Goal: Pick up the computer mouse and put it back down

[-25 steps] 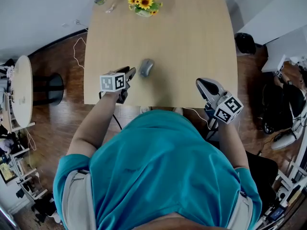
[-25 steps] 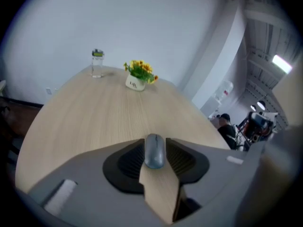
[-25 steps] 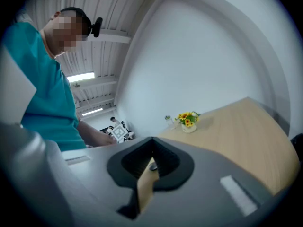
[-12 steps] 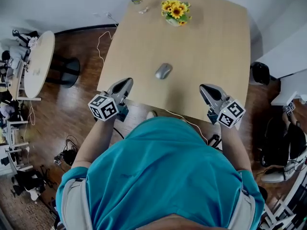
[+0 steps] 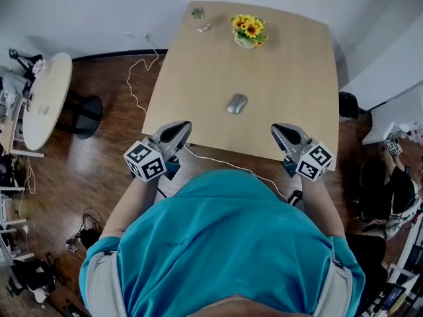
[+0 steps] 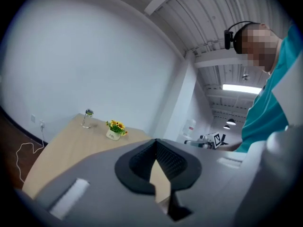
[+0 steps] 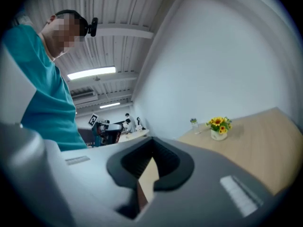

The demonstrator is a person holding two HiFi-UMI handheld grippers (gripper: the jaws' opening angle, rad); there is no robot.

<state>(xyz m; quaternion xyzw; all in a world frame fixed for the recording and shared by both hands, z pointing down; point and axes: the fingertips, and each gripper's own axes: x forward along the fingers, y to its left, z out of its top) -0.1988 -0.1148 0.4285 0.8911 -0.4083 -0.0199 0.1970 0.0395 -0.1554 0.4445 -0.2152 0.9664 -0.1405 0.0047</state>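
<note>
Grey computer mouse (image 5: 236, 104) on table (image 5: 198, 78), long axis slanting far-right, your left gripper (image 5: 180, 125) and right gripper (image 5: 281, 128) pressed together, empty.

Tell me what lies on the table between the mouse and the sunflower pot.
Nothing: the head view shows bare tabletop between the mouse and the sunflower pot.

Bare tabletop (image 5: 291, 78) around mouse (image 5: 236, 104), flowerpot (image 5: 247, 33) far back
</note>
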